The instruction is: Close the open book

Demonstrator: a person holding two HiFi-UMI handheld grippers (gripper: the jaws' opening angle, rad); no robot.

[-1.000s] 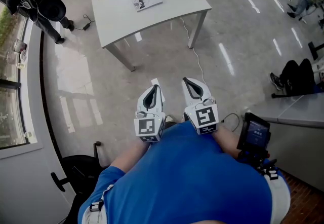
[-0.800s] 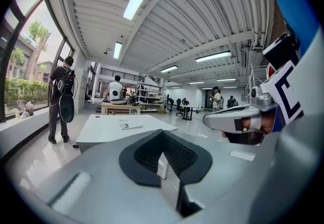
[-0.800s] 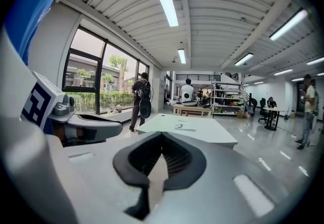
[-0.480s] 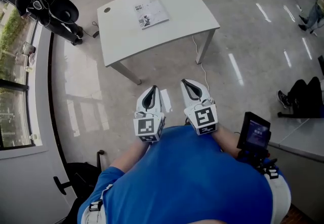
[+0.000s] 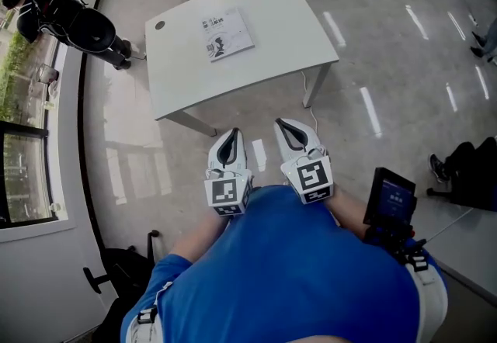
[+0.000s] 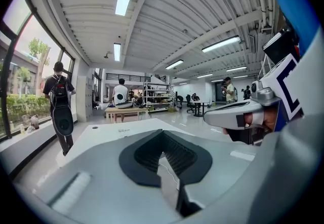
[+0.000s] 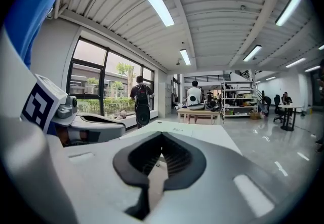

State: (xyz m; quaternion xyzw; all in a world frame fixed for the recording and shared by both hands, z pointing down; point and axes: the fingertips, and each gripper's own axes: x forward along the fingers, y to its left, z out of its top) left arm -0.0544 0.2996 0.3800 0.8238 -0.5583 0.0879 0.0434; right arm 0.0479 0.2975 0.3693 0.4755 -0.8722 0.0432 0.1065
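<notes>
The table (image 5: 287,23) has drawn nearer as I approach, the book (image 5: 227,33) lying on it well ahead of my left gripper (image 5: 232,136) and right gripper (image 5: 286,126), fingers together, empty; reaching it comes next.

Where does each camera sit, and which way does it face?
Head view: person's head, steeply down onto left tongs, right tongs, blue shirt, table, book.
Left gripper view: on left tongs, along shut jaws toward table; right tongs alongside.
Right gripper view: on right tongs, same direction; left tongs alongside.
All three share the table.
</notes>
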